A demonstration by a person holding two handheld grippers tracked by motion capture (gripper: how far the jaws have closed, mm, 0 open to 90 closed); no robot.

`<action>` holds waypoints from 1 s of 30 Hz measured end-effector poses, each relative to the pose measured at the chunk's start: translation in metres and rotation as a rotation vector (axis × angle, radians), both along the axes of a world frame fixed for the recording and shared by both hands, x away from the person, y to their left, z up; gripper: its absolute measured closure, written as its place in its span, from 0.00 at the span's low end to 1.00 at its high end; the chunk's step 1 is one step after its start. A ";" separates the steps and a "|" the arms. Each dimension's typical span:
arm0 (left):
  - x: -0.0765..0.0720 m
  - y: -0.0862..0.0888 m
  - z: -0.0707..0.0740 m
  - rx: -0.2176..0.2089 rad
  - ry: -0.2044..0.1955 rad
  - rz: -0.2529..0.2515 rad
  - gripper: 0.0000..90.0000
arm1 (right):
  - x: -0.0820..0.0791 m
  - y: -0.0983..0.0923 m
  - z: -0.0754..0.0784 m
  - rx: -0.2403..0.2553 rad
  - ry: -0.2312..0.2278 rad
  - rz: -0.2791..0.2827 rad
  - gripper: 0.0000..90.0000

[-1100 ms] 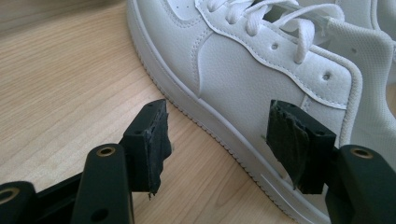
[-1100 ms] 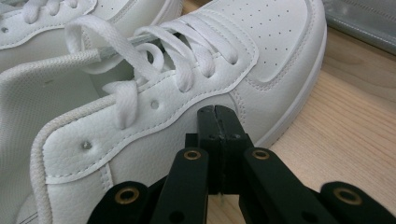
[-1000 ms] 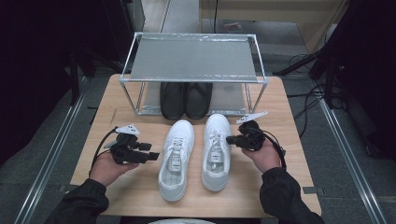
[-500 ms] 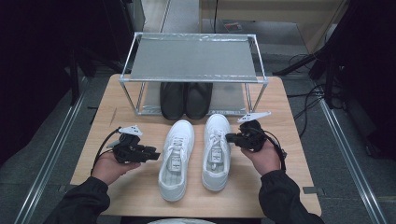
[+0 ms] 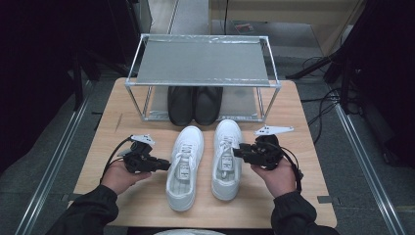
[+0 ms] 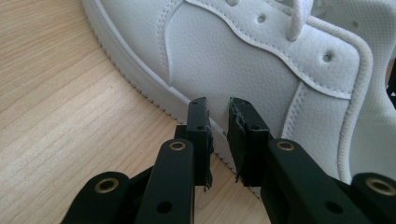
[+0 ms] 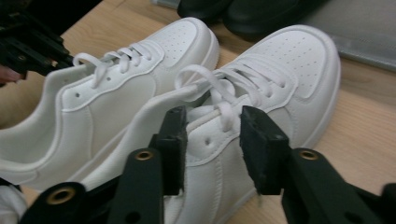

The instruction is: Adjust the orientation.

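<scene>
Behind white sneakers [image 5: 205, 164], black shoes [image 5: 194, 104] under rack [image 5: 203, 61].

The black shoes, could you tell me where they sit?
In the high view, the black shoes sit under the metal rack, just beyond the white sneakers.

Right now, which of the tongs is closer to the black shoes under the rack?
Right. The right tongs sit beside the right white sneaker, just below the black shoes; the left tongs are lower and further left.
</scene>
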State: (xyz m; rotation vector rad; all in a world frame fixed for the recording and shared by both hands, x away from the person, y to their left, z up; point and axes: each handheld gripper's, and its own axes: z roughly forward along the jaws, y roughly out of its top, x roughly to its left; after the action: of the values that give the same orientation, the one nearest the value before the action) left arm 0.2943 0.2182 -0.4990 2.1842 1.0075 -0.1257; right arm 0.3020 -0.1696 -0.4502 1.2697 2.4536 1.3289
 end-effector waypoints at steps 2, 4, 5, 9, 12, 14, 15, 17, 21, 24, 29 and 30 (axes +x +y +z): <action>0.000 -0.001 0.000 0.003 -0.001 -0.008 0.87 | -0.002 0.003 -0.001 -0.009 -0.002 0.004 0.64; 0.000 -0.001 -0.001 0.004 0.003 -0.008 0.87 | -0.003 0.009 -0.004 -0.030 0.004 0.005 0.58; 0.000 -0.001 -0.001 0.006 0.001 -0.009 0.87 | -0.003 0.012 -0.008 -0.043 0.013 0.008 0.56; 0.000 -0.002 0.000 0.004 0.000 -0.003 0.86 | 0.001 0.020 -0.018 -0.132 0.009 -0.030 0.49; 0.000 -0.002 0.000 0.001 0.002 -0.005 0.86 | 0.003 0.023 -0.023 -0.134 0.023 -0.031 0.49; 0.000 -0.002 0.000 0.002 0.003 -0.005 0.86 | 0.002 0.027 -0.022 -0.167 0.014 -0.029 0.54; 0.000 -0.002 0.000 0.002 0.003 -0.005 0.86 | 0.001 0.027 -0.020 -0.178 0.009 -0.030 0.57; 0.000 -0.002 0.000 0.002 0.004 -0.005 0.85 | -0.001 0.026 -0.017 -0.171 0.008 -0.025 0.66; 0.000 -0.002 0.000 0.001 0.005 -0.004 0.85 | -0.004 0.025 -0.013 -0.180 0.007 -0.037 0.75; 0.000 -0.002 0.000 0.000 0.008 -0.003 0.84 | -0.006 0.025 -0.011 -0.199 -0.005 -0.042 0.79; 0.001 -0.002 0.000 -0.002 0.011 0.001 0.83 | -0.010 0.030 -0.011 -0.229 -0.034 -0.068 0.69; 0.001 -0.002 0.000 -0.001 0.011 0.001 0.83 | -0.010 0.034 -0.013 -0.241 -0.045 -0.075 0.65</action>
State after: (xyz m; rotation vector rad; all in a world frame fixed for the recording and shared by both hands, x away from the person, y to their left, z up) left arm 0.2953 0.2162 -0.4990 2.1847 1.0147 -0.1378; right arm 0.2915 -0.1361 -0.4633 1.2441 2.4203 0.9972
